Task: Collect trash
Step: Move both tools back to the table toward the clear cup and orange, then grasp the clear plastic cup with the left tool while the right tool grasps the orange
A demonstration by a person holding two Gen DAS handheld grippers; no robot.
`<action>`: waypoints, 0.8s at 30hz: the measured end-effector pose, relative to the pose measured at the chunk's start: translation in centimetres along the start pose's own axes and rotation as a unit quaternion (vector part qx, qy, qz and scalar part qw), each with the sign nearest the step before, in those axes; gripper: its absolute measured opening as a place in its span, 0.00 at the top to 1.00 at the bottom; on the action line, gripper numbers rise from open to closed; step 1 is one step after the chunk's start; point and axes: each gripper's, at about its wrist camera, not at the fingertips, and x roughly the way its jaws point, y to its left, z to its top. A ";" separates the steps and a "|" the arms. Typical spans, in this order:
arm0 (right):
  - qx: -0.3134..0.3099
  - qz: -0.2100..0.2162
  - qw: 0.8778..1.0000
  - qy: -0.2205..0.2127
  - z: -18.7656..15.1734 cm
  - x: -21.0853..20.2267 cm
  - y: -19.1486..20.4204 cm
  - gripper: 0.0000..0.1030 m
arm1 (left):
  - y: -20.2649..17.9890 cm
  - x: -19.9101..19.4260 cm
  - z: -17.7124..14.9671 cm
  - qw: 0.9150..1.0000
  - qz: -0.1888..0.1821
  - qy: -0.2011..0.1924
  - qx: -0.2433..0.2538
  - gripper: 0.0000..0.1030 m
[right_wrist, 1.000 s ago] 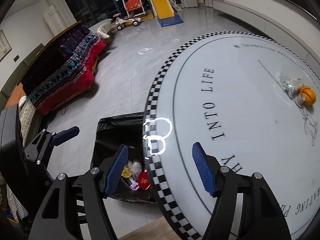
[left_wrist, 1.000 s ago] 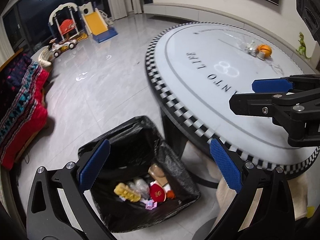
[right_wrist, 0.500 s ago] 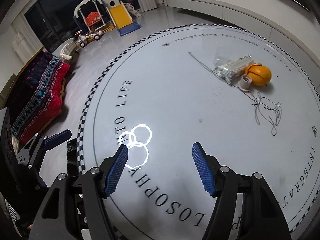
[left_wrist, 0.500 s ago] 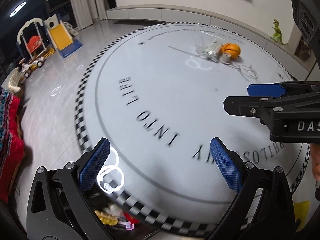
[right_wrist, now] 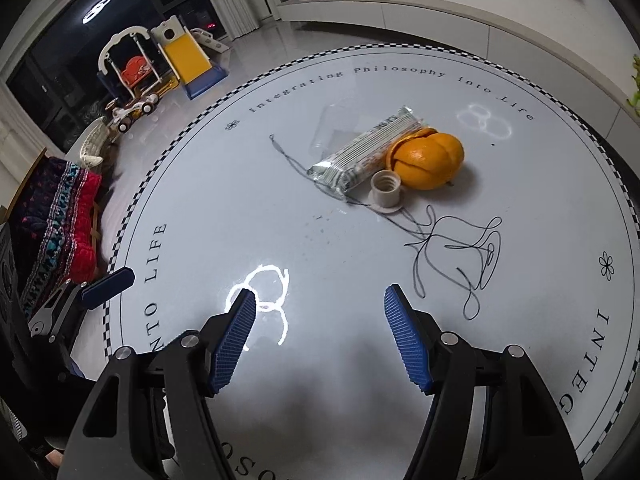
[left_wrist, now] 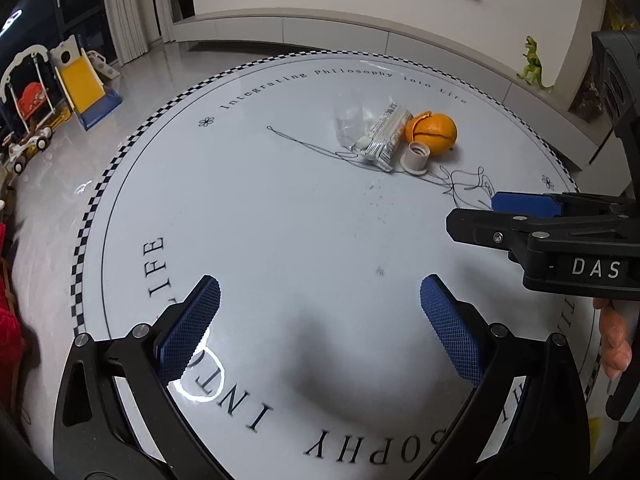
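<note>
A: Hovering over the near side of the table (right_wrist: pixel 168 200), both empty: right gripper (right_wrist: pixel 320 320) and left gripper (left_wrist: pixel 320 320) had jaws apart.

B: Trash sat beyond them: foil wrapper (right_wrist: pixel 360 156) touching orange peel (right_wrist: pixel 432 160), cap (right_wrist: pixel 386 192) just in front. Best approach: take the wrapper by its free end.

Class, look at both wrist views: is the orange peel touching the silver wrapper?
Touching. In the right wrist view the silver wrapper overlaps the orange peel with its far end against the peel's split edge, no table showing between them.
</note>
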 end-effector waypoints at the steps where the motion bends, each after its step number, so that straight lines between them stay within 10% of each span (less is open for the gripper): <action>1: 0.008 -0.003 1.000 -0.001 0.6 0.2 -0.7 0.34 | 0.0 0.5 0.7 1.000 -0.003 0.001 -0.003 0.06; 24: 0.122 -0.056 0.991 0.008 9.7 7.5 -8.9 0.34 | 0.5 10.9 12.8 0.999 -0.007 0.019 -0.041 0.06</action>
